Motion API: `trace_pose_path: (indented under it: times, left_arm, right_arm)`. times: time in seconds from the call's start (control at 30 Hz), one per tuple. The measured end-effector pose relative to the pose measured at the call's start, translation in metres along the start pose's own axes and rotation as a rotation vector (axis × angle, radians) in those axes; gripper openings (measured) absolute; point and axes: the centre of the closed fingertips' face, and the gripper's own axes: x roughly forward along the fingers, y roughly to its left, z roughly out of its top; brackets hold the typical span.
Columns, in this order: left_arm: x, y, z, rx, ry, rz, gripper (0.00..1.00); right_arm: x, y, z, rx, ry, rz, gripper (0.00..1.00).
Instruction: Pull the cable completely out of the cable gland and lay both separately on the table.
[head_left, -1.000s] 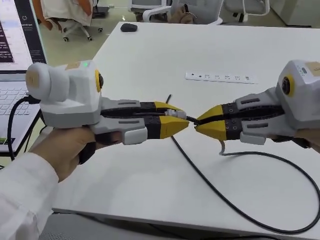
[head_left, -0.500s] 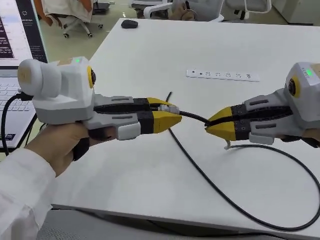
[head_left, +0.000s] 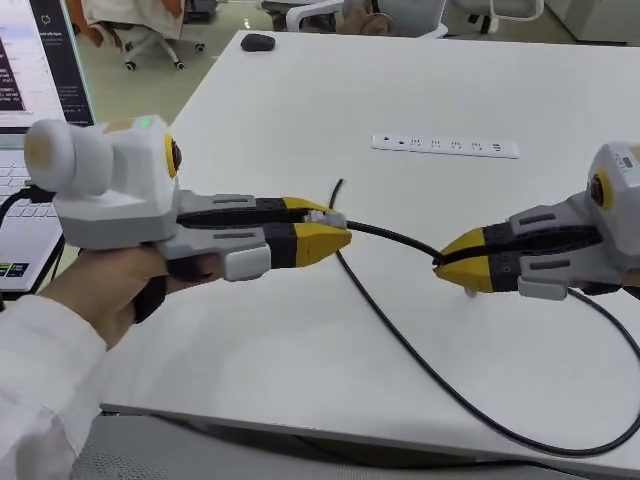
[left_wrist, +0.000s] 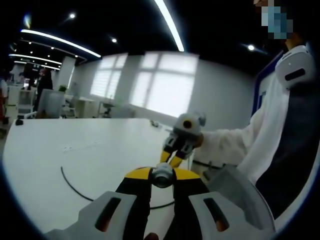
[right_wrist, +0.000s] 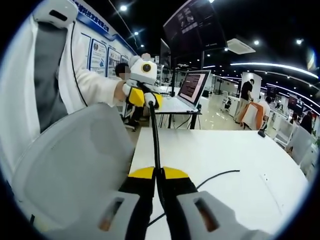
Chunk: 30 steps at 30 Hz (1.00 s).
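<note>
A grey-white cable gland (head_left: 330, 218) sits clamped between the yellow jaws of my left gripper (head_left: 346, 238), which is shut on it above the white table (head_left: 300, 110). A black cable (head_left: 385, 232) runs out of the gland across a short gap to my right gripper (head_left: 441, 265), which is shut on it. In the left gripper view the gland (left_wrist: 162, 175) sits at the jaw tips, with the right gripper (left_wrist: 174, 158) facing it. In the right gripper view the cable (right_wrist: 154, 135) stretches from my right gripper (right_wrist: 157, 173) to the left gripper (right_wrist: 144, 98). The remaining cable loops over the table toward the near right.
A white power strip (head_left: 445, 147) lies mid-table beyond the grippers. An open laptop (head_left: 20, 90) stands at the far left. A black mouse (head_left: 258, 41) rests near the table's far edge, with office chairs (head_left: 140, 30) behind it.
The two grippers have drawn apart, left going left and right going right. A longer stretch of black cable now shows between the gland and the right jaws.
</note>
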Motion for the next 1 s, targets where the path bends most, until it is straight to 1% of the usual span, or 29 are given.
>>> trace_pose_path:
  times: [0.17, 0.2, 0.3, 0.33, 0.43, 0.57, 0.63, 0.73, 0.83, 1.0]
  left_arm:
    - [-0.004, 0.003, -0.002, -0.017, -0.009, 0.017, 0.17]
    - [-0.005, 0.003, -0.002, -0.021, -0.012, 0.020, 0.17]
    - [-0.006, 0.004, -0.005, -0.029, -0.015, 0.027, 0.17]
    - [-0.006, 0.004, -0.006, -0.030, -0.016, 0.028, 0.17]
    - [-0.007, 0.004, -0.010, -0.033, -0.013, 0.033, 0.17]
    - [-0.007, 0.005, -0.012, -0.040, -0.021, 0.039, 0.17]
    - [-0.007, 0.007, -0.013, -0.043, -0.023, 0.040, 0.17]
    - [-0.006, 0.008, -0.015, -0.044, -0.024, 0.041, 0.17]
    - [-0.006, 0.008, -0.016, -0.049, -0.027, 0.042, 0.17]
    - [-0.007, 0.012, -0.022, -0.070, -0.029, 0.054, 0.17]
  right_arm:
    - [-0.001, -0.007, -0.017, 0.018, 0.039, -0.027, 0.03]
    - [-0.001, -0.012, -0.026, 0.023, 0.064, -0.052, 0.03]
    - [-0.001, -0.022, -0.044, 0.041, 0.109, -0.100, 0.03]
    - [-0.001, -0.027, -0.053, 0.050, 0.137, -0.120, 0.03]
    - [0.001, -0.033, -0.069, 0.055, 0.169, -0.147, 0.03]
    - [0.008, -0.042, -0.092, 0.057, 0.225, -0.179, 0.04]
    - [0.013, -0.045, -0.103, 0.054, 0.258, -0.186, 0.04]
    - [0.020, -0.048, -0.116, 0.051, 0.285, -0.187, 0.04]
    - [0.027, -0.050, -0.125, 0.064, 0.294, -0.184, 0.04]
    - [0.041, -0.054, -0.148, 0.096, 0.342, -0.187, 0.05]
